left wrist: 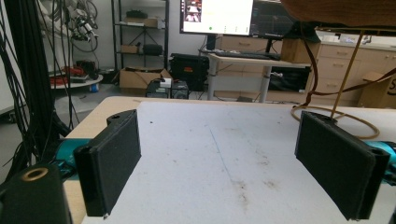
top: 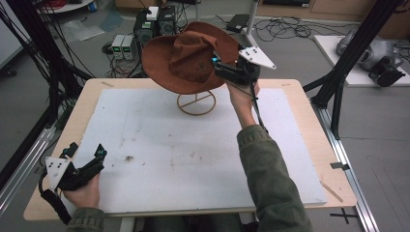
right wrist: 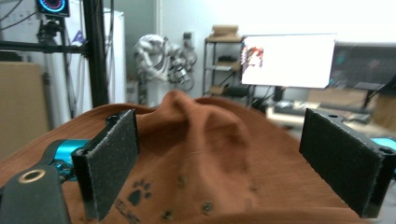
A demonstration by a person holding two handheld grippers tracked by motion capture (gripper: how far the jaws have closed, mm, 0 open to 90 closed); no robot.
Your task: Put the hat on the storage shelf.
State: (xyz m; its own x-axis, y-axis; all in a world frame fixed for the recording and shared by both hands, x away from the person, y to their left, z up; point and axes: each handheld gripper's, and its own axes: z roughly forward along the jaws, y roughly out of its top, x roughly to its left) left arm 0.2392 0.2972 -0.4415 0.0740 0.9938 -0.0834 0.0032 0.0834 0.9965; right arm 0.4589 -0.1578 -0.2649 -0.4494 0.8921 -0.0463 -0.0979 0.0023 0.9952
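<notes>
Rust-brown hat (top: 186, 55) with a small dark paw print; tan wire stand (top: 196, 103); white mat (top: 193, 154) on pale wood worktop (top: 87, 96).

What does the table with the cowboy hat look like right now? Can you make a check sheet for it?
Surface: white mat on a wooden table, with small dark smudges.
Job's things: brown cowboy hat sits tilted on a gold wire stand at the far middle of the mat.
Clutter: nothing seen on the table.
Grippers: right gripper is at the hat's brim, fingers wide open, hat below and between them, not pinched. Left gripper rests at the near left corner, fingers open, nothing between them.
Cables: a black cable trails from each gripper; loose cables lie on the floor beyond the table.
Surroundings: black frame posts, electronics boxes on the floor, a lit monitor, shelves.
</notes>
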